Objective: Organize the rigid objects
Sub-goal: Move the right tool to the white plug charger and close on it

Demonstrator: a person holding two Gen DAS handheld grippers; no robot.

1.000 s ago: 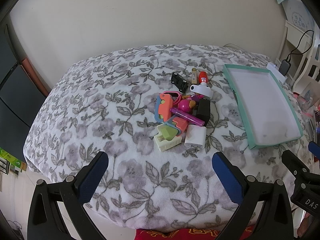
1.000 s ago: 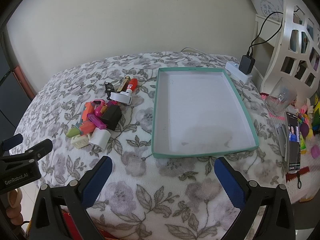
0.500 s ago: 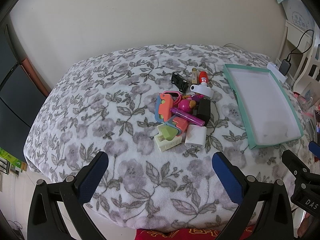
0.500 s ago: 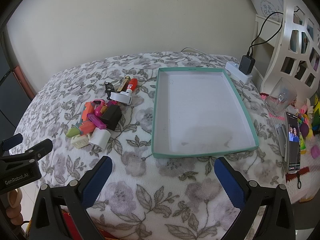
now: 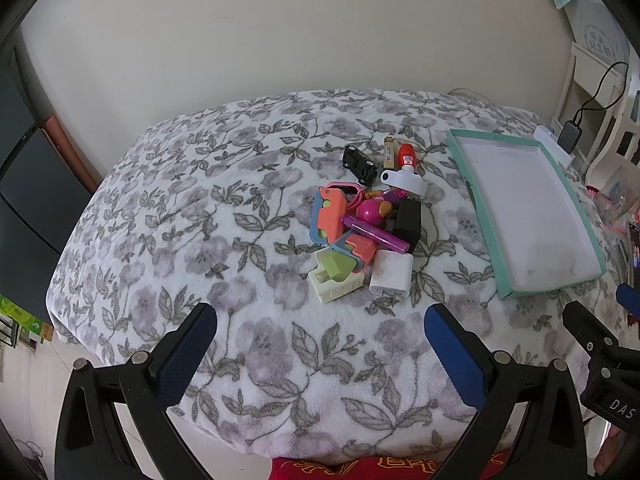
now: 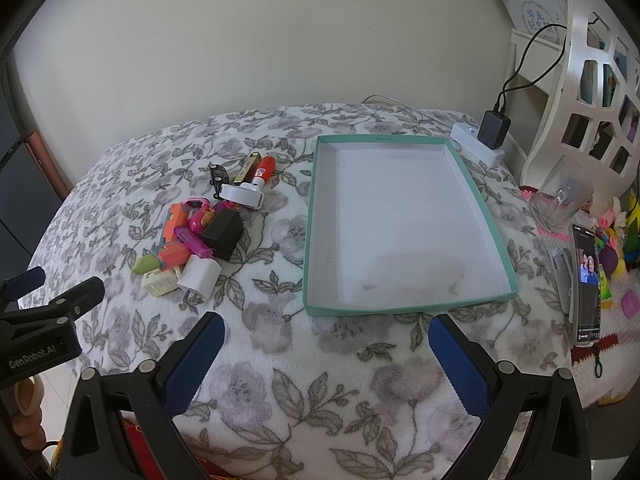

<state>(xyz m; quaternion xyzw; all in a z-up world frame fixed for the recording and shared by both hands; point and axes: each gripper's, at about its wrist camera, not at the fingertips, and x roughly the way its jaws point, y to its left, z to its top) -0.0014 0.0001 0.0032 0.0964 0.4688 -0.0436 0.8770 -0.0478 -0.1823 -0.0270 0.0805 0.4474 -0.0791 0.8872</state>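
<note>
Both grippers [image 5: 320,322] [image 6: 324,332] spread, empty — purple marker [image 5: 376,234] lies crosswise, tray [image 6: 486,212] lengthwise away.

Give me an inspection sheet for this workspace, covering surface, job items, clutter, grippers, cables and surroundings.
Surface: floral blanket covers the whole work area.
Job's things: pile of small objects lies left of the teal tray; white charger and cream block on its near edge; black toy car at the far end. Tray holds nothing.
Clutter: glass and phone right of the tray.
Grippers: left gripper and right gripper both open, holding nothing, short of the objects.
Cables: black cable runs up from a black adapter on a white power strip.
Surroundings: plain wall; white shelf at right.
</note>
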